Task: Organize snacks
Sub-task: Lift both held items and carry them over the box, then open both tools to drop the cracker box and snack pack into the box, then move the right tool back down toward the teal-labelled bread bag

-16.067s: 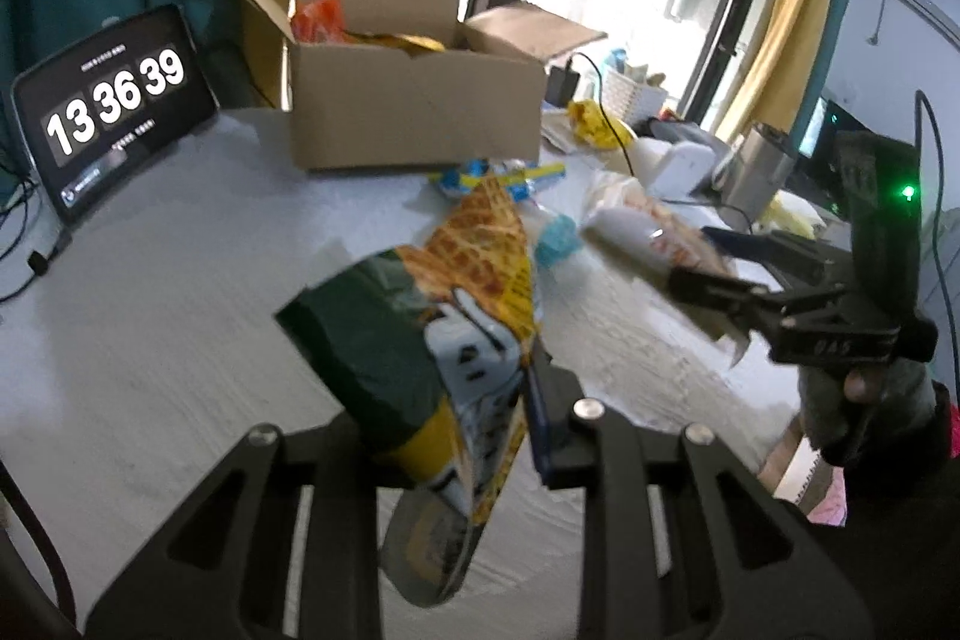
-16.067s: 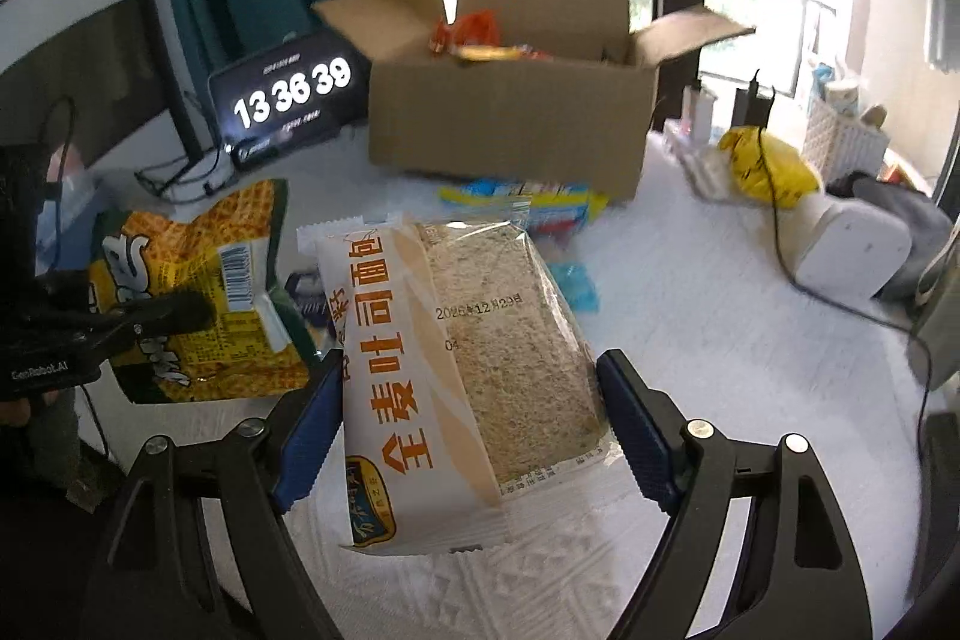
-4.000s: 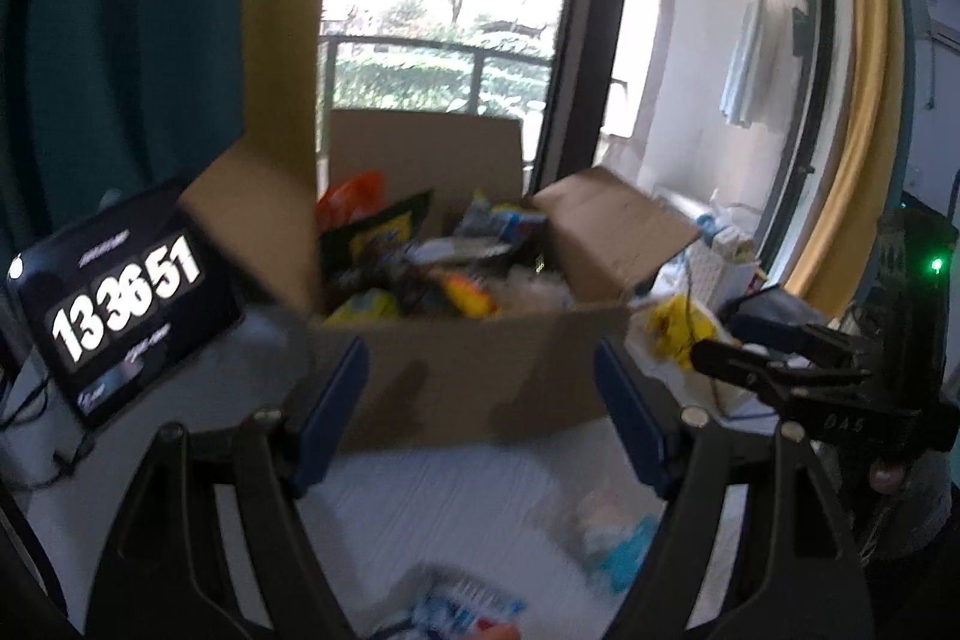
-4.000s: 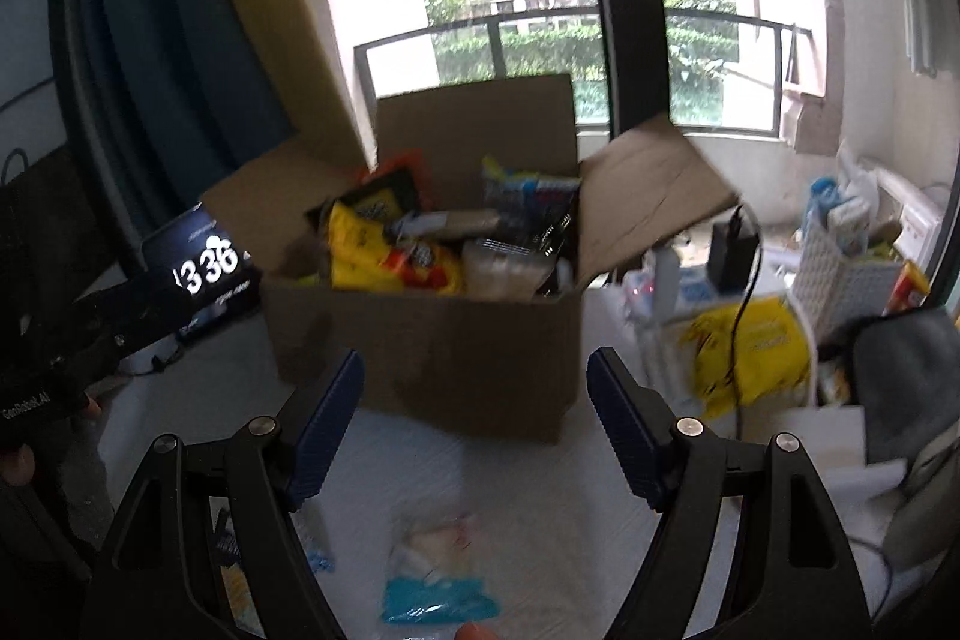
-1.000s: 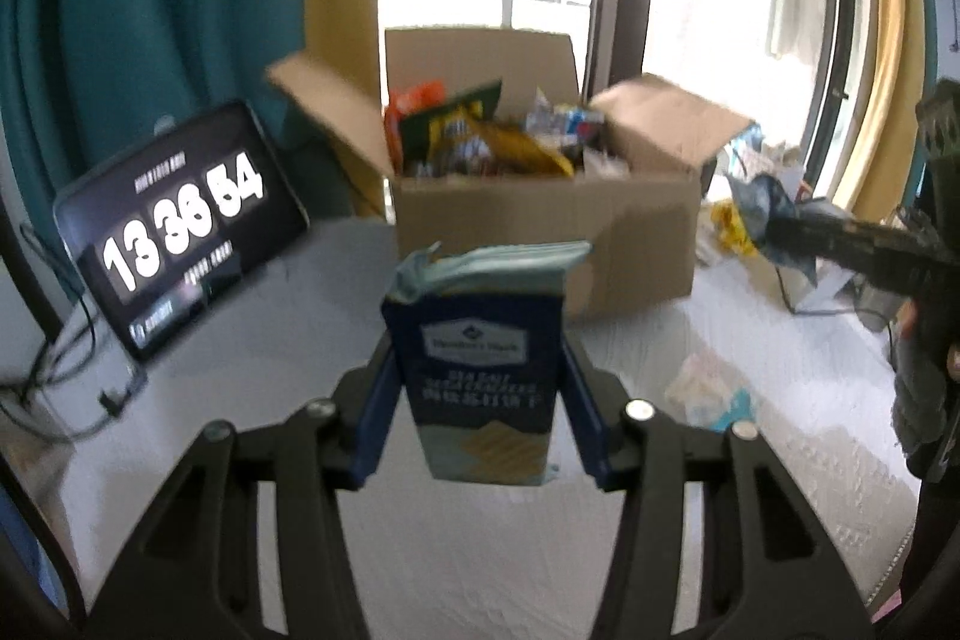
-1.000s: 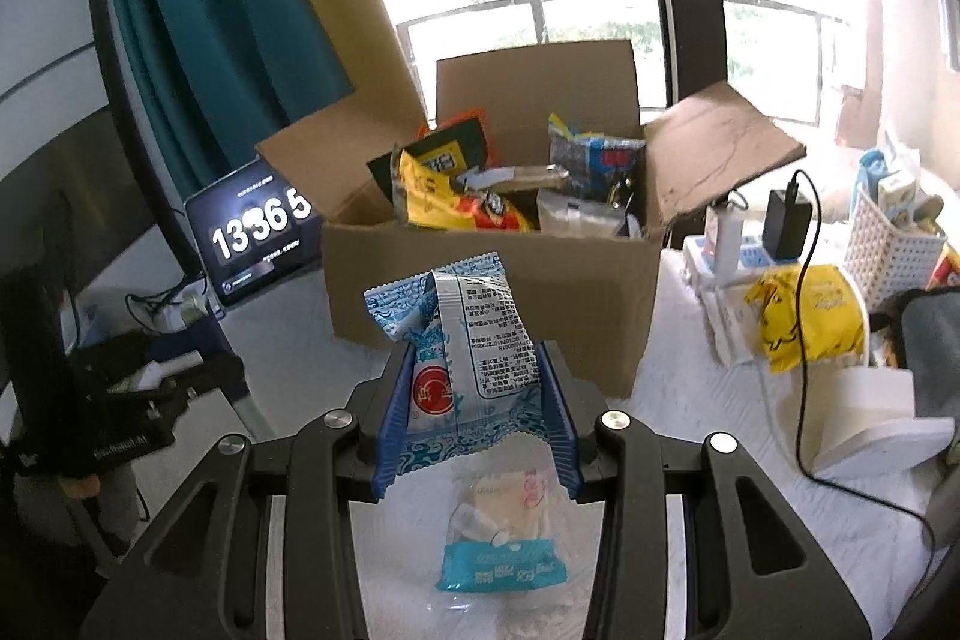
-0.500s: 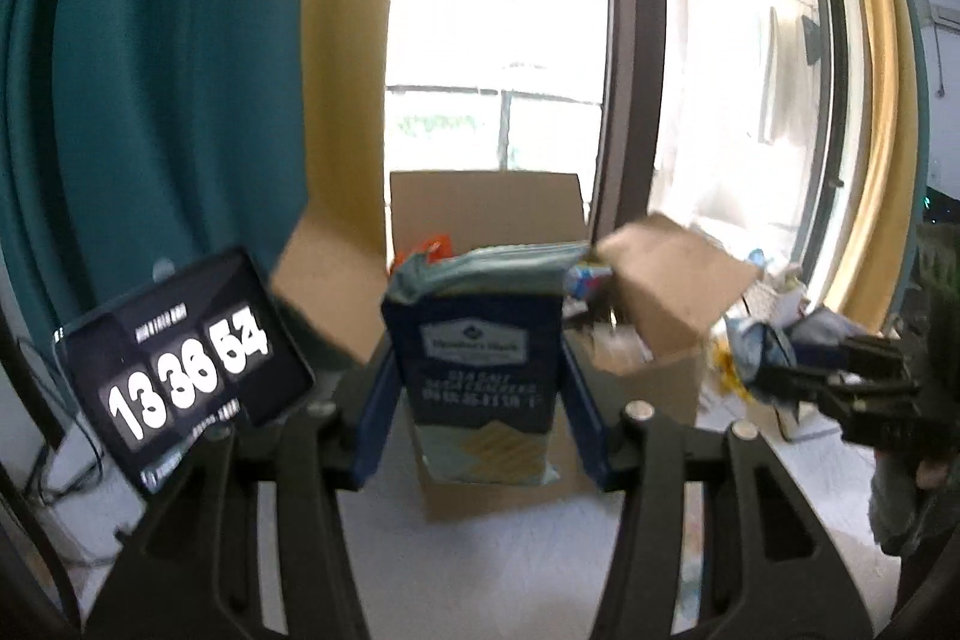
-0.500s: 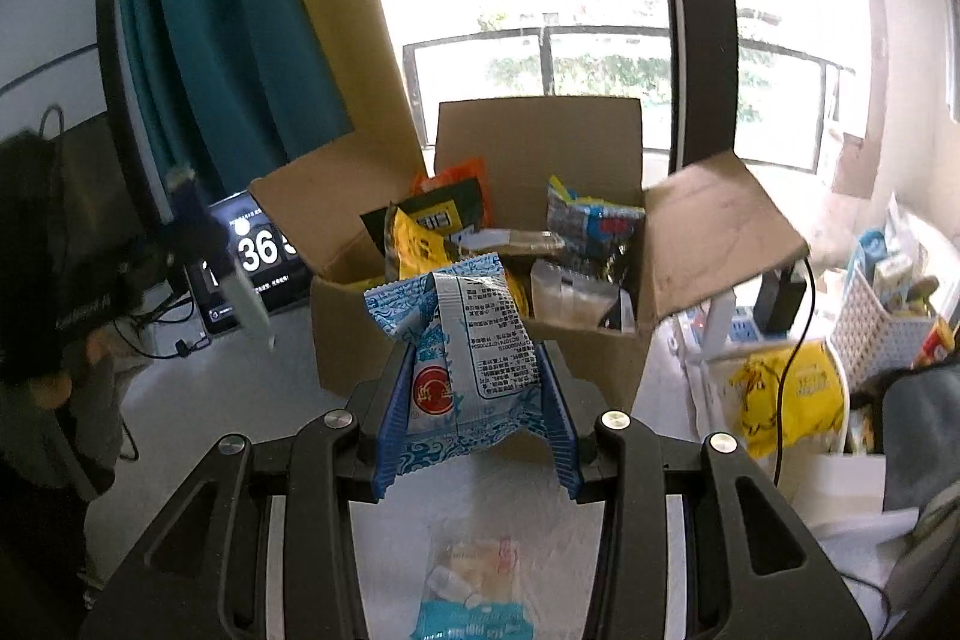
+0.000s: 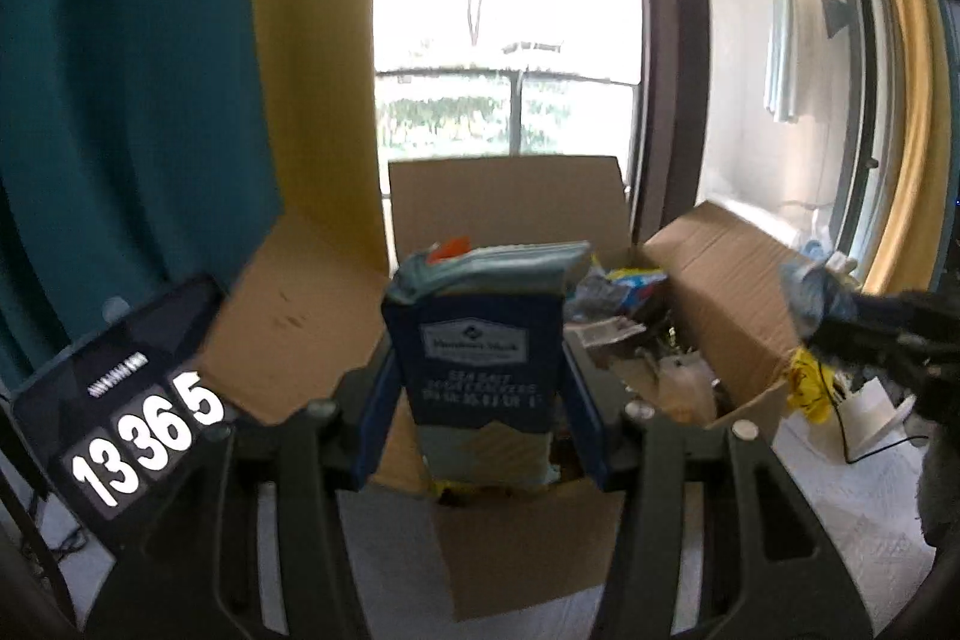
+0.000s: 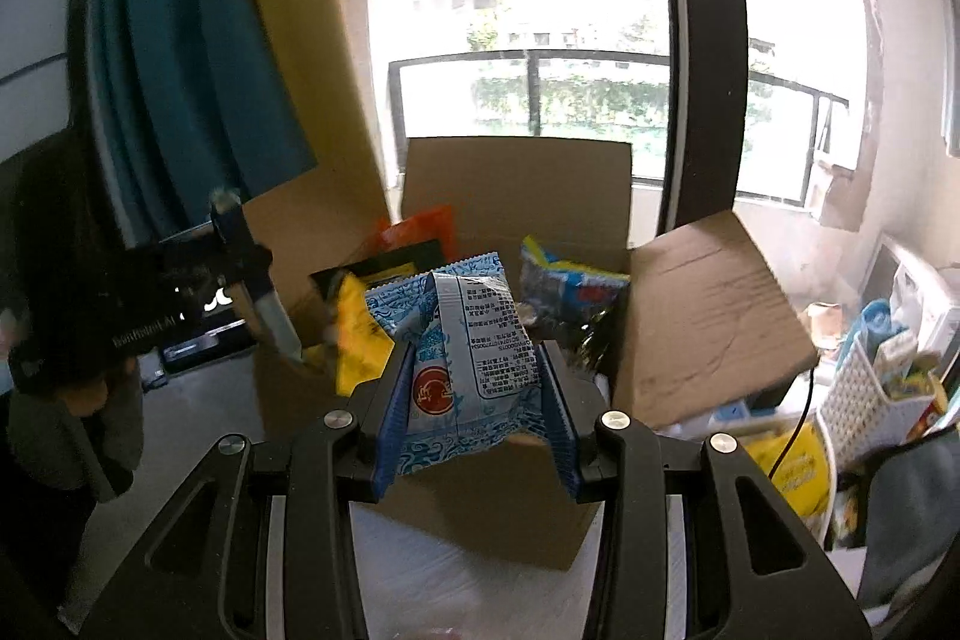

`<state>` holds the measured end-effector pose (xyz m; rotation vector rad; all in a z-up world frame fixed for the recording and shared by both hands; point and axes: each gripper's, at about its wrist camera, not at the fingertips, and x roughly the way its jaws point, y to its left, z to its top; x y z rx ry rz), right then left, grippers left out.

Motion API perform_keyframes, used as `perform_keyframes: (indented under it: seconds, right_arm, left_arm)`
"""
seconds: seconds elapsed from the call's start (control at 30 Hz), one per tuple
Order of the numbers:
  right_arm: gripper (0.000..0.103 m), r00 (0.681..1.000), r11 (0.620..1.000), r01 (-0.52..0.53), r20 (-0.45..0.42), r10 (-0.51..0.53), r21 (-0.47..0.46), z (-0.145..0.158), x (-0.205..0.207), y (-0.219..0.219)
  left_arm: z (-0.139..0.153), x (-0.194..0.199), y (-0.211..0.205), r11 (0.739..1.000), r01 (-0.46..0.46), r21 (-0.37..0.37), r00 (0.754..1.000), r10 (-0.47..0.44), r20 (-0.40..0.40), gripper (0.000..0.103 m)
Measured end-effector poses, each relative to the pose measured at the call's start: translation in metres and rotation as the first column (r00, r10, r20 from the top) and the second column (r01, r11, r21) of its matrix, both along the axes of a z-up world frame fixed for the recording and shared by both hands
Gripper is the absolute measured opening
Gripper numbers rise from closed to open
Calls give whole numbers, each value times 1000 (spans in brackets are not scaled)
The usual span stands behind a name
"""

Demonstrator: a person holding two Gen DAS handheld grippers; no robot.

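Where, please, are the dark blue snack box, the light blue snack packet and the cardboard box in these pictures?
dark blue snack box [image 9: 477, 370]: left wrist view, its printed front.
light blue snack packet [image 10: 474, 370]: right wrist view, its back panel.
cardboard box [image 10: 516, 196]: right wrist view, its upright back flap.

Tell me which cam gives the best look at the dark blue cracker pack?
Left wrist. The dark blue cracker pack sits centred and upright between the left gripper pads, label facing the lens. From the right wrist it shows only edge-on at the left, blurred, label unreadable.
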<state>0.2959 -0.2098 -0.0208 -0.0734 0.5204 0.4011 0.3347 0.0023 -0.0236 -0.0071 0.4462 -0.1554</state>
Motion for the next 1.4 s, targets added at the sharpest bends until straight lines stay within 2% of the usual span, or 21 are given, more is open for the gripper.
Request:
perform_keyframes:
  seconds: [0.2,0.5,0.7,0.73,0.83,0.87,1.03,1.4]
  right_arm:
    - [43,999,999,31,-15,-32,-21,-5,35,2]
    - [43,988,994,107,-109,-106,-1,-26,91,-2]
    - [44,973,986,162,-171,-154,33,-39,120,-9]
    - [45,972,986,161,-176,-154,31,-39,123,-8]
    - [64,976,986,163,-151,-156,31,-35,125,-8]
    - [65,978,986,162,-141,-156,31,-32,124,-8]
    - [65,981,988,149,-131,-144,32,-26,114,-7]
    - [65,986,992,124,-111,-121,20,-9,66,0]
  left_arm:
    - [-19,36,-4,1000,-8,-16,996,7,-85,52]
    - [-31,84,-14,997,-21,71,988,31,-149,53]
    - [-35,106,-20,997,-19,72,983,32,-183,57]
    - [-33,105,-16,998,-20,58,983,30,-180,57]
    - [-24,101,-12,999,-26,26,988,30,-151,67]
    - [-21,98,-10,1000,-26,15,989,28,-143,68]
    - [-6,81,-4,999,-35,3,995,35,-94,68]
    - [12,21,-7,1000,-16,-14,998,15,-58,68]
